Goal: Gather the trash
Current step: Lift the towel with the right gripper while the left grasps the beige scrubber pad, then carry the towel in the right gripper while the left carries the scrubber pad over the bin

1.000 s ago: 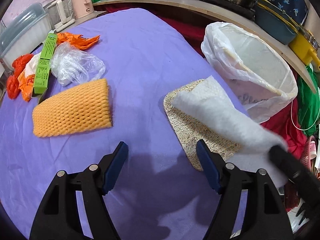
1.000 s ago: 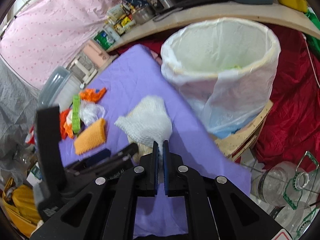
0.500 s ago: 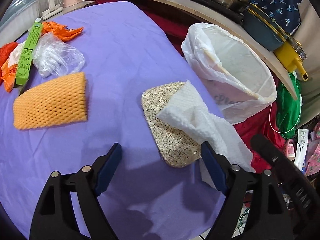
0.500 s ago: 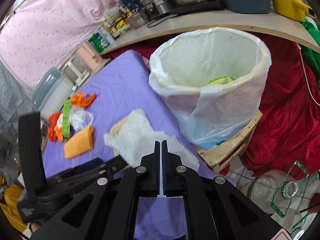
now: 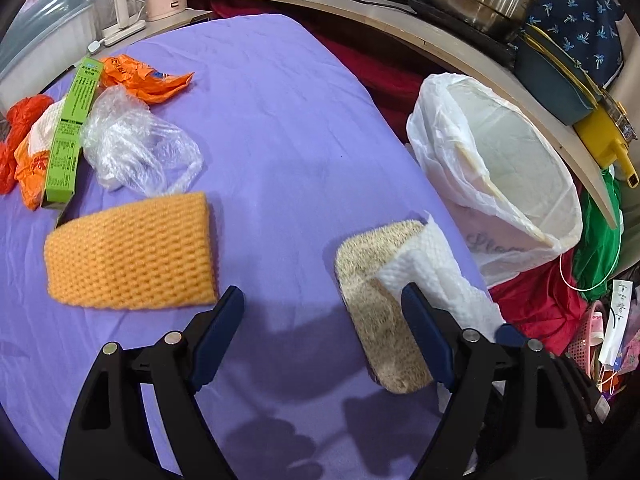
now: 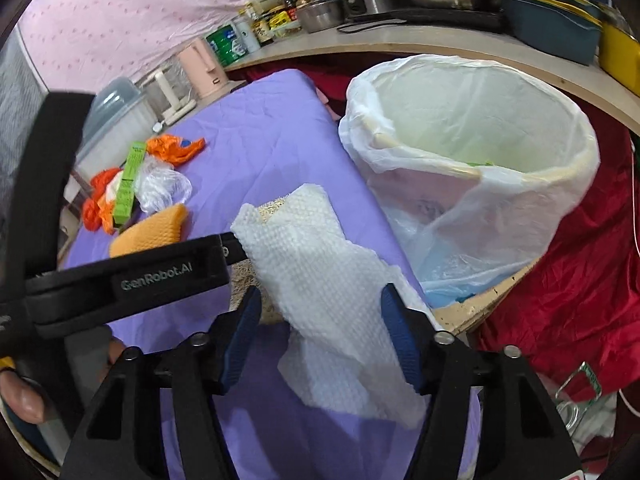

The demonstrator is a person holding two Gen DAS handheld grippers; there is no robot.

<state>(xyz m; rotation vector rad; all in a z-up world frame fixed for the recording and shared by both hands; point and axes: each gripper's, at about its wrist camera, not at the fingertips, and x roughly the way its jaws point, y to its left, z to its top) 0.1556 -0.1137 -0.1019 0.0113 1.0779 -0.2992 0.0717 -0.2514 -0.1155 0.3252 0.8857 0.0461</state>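
Note:
A white quilted sheet [image 6: 320,264] lies draped over a beige fibre pad [image 5: 372,280] at the edge of the purple table [image 5: 280,120]. My right gripper [image 6: 320,294] straddles the sheet. Its jaws are opening and the blue pads stand clear of the sheet on both sides. My left gripper [image 5: 320,292] hangs open over bare purple cloth, between an orange foam net [image 5: 132,254] and the pad, holding nothing. A bin lined with a white bag [image 6: 480,128] stands just beyond the table edge, with something green inside.
At the table's far left lie a clear plastic bag [image 5: 132,148], a green box [image 5: 72,132] and orange wrappers [image 5: 148,80]. A wooden shelf [image 5: 400,20] with pots curves behind the bin. Red cloth [image 6: 580,280] covers the floor side.
My right gripper was shut on the white sheet and has now opened, and the sheet has settled lower over the pad. The left gripper drifted slightly across the table.

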